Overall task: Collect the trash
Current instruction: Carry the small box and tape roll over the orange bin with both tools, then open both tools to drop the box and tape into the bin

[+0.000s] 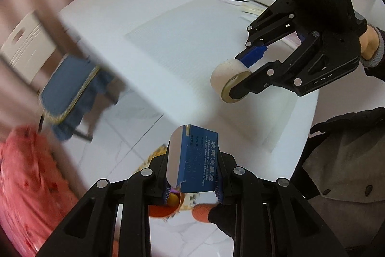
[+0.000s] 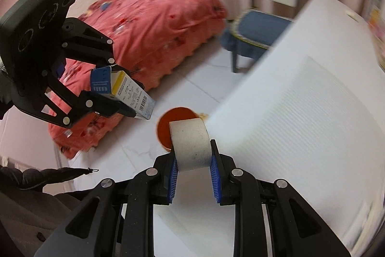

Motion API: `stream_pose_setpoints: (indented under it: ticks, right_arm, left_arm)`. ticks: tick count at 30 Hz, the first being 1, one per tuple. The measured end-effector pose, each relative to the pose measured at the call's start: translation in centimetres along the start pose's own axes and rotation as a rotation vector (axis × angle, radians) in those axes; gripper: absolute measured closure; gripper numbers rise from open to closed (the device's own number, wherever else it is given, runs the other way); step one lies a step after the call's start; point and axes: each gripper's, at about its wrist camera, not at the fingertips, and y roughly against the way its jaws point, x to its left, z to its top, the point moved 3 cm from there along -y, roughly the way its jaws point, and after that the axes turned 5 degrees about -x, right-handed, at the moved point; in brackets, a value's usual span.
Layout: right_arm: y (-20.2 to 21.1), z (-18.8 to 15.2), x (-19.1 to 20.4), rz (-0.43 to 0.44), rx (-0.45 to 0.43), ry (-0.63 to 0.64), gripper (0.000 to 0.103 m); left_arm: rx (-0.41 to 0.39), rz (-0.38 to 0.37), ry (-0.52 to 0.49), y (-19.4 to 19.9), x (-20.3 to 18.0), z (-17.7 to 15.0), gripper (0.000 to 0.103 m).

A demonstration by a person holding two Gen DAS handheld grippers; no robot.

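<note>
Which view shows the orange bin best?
The right wrist view: the orange bin on the floor shows its round rim, partly behind the tape roll. The left wrist view shows only a sliver behind the left gripper.

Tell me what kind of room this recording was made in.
Most likely a bedroom at home. A bed under a pink-red quilt stands by curtained walls, with a folding chair with a blue cushion and a white table beside it. An orange bin sits on the tiled floor.
</note>
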Motion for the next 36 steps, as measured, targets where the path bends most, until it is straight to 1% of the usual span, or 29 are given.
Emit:
stream_pose_setpoints:
  ticks: [1, 3, 4, 7, 9, 13, 15, 16, 18, 19, 20, 21, 23, 25, 28, 32, 36]
  right_arm:
    - [-0.7, 0.6, 0.7, 0.019, 0.006, 0.015, 0.079]
    - [-2.4, 2.2, 2.5, 0.051, 0.021, 0.057, 0.079]
    - [-3.2, 2.6, 3.4, 0.063, 0.028, 0.073, 0.079]
    - [-6.3, 4.8, 6.4, 0.108, 0.048, 0.125, 0.079]
    - [-8.1, 5.8, 7.9, 0.134, 0.056, 0.139, 0.079]
    - [-12.0, 7.1, 10.7, 0.172, 0.076, 0.142, 0.079]
    - [-14.5, 7.6, 11.7, 0.194, 0.094, 0.121, 0.079]
    - [-15.4, 7.5, 11.9, 0.198, 0.101, 0.114, 0.079]
    - [-18.2, 7.7, 12.7, 0.184, 0.128, 0.108, 0.079]
    - [-19.0, 7.6, 12.7, 0.181, 0.136, 0.104, 0.079]
    - [-20.7, 7.6, 12.9, 0.174, 0.152, 0.091, 0.079]
    - [-21.3, 7.2, 12.8, 0.169, 0.16, 0.086, 0.079]
    - [-24.1, 6.9, 12.4, 0.139, 0.187, 0.069, 0.079]
    - [-25.8, 6.7, 11.7, 0.131, 0.206, 0.037, 0.079]
    - [-28.8, 6.2, 10.4, 0.12, 0.235, -0.029, 0.079]
    - [-32.1, 5.8, 9.3, 0.1, 0.257, -0.061, 0.079]
    - [-34.6, 5.0, 8.2, 0.091, 0.283, -0.092, 0.078]
  left_arm:
    - [0.0, 0.015, 0.031, 0.6, 0.6, -1.2, 0.074]
    - [0.001, 0.031, 0.072, 0.9, 1.2, -2.3, 0.074]
    - [0.0, 0.043, 0.105, 1.3, 1.8, -3.5, 0.074]
    - [0.0, 0.062, 0.172, 1.7, 2.8, -5.8, 0.074]
    - [0.0, 0.076, 0.216, 1.7, 3.5, -7.3, 0.074]
    - [-0.013, 0.084, 0.322, 1.0, 5.5, -10.2, 0.074]
    - [-0.019, 0.085, 0.363, 0.4, 6.5, -11.3, 0.074]
    - [-0.022, 0.079, 0.385, 0.0, 7.1, -12.0, 0.074]
    - [-0.02, 0.085, 0.399, -0.9, 7.9, -13.0, 0.074]
    - [-0.009, 0.09, 0.403, -1.6, 8.5, -13.8, 0.074]
    - [-0.003, 0.089, 0.414, -2.2, 8.9, -14.4, 0.074]
    - [-0.003, 0.081, 0.432, -2.7, 9.5, -14.9, 0.074]
    - [-0.006, 0.059, 0.47, -3.9, 10.8, -16.2, 0.074]
    - [-0.005, 0.047, 0.495, -5.4, 12.0, -17.1, 0.074]
    - [-0.008, 0.036, 0.516, -7.1, 13.2, -18.0, 0.074]
    - [0.0, -0.001, 0.545, -9.4, 14.2, -19.0, 0.074]
    - [0.02, -0.017, 0.542, -11.0, 14.5, -19.7, 0.074]
